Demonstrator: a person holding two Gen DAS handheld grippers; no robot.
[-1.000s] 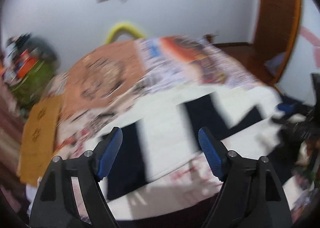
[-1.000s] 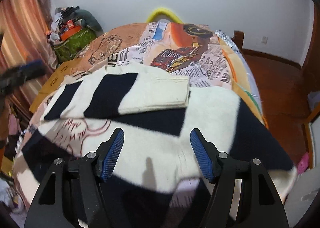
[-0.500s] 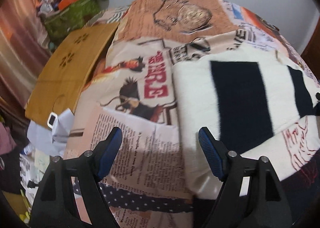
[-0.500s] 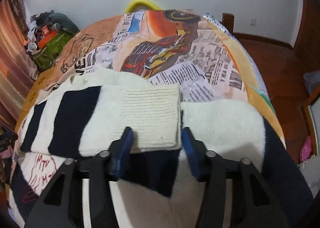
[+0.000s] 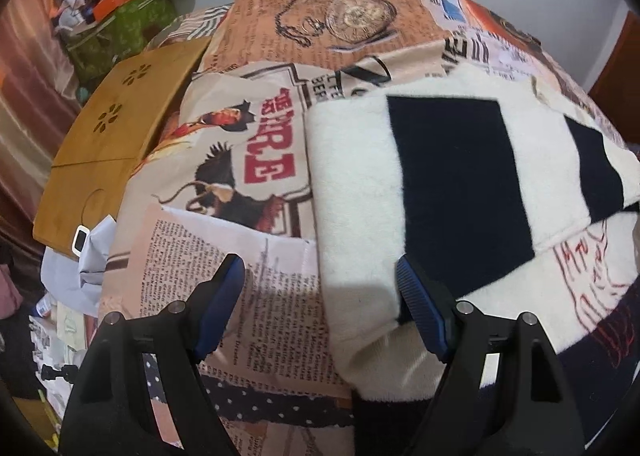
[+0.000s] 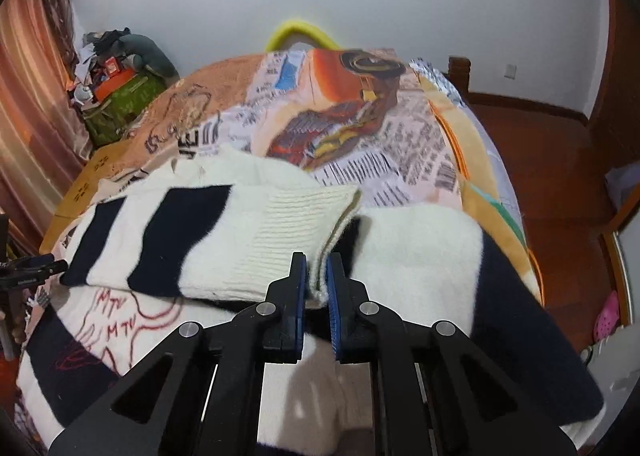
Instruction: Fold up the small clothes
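A cream and navy striped sweater [image 6: 420,252] lies spread on the bed, red scribbled lettering on its front. One sleeve [image 6: 208,240] is folded across the body, its ribbed cuff [image 6: 308,224] pointing right. My right gripper [image 6: 316,268] is shut on the near corner of that cuff, with the knit edge pinched between the blue pads. In the left wrist view the sweater [image 5: 452,184] fills the right half. My left gripper [image 5: 320,276] hangs open over its cream side edge: the right finger is above the fabric, the left finger above the bedspread.
The patterned newspaper-print bedspread [image 5: 248,160] covers the bed. A wooden board [image 5: 120,128] lies off the bed's left side, with a green bag and clutter [image 5: 120,24] behind it. Crumpled paper [image 5: 80,268] sits below the board. Wooden floor [image 6: 540,160] runs along the right.
The right gripper moved forward to the sleeve cuff and closed on it. The left gripper swung down and left, from facing across the bed to over the sweater's left edge, staying open.
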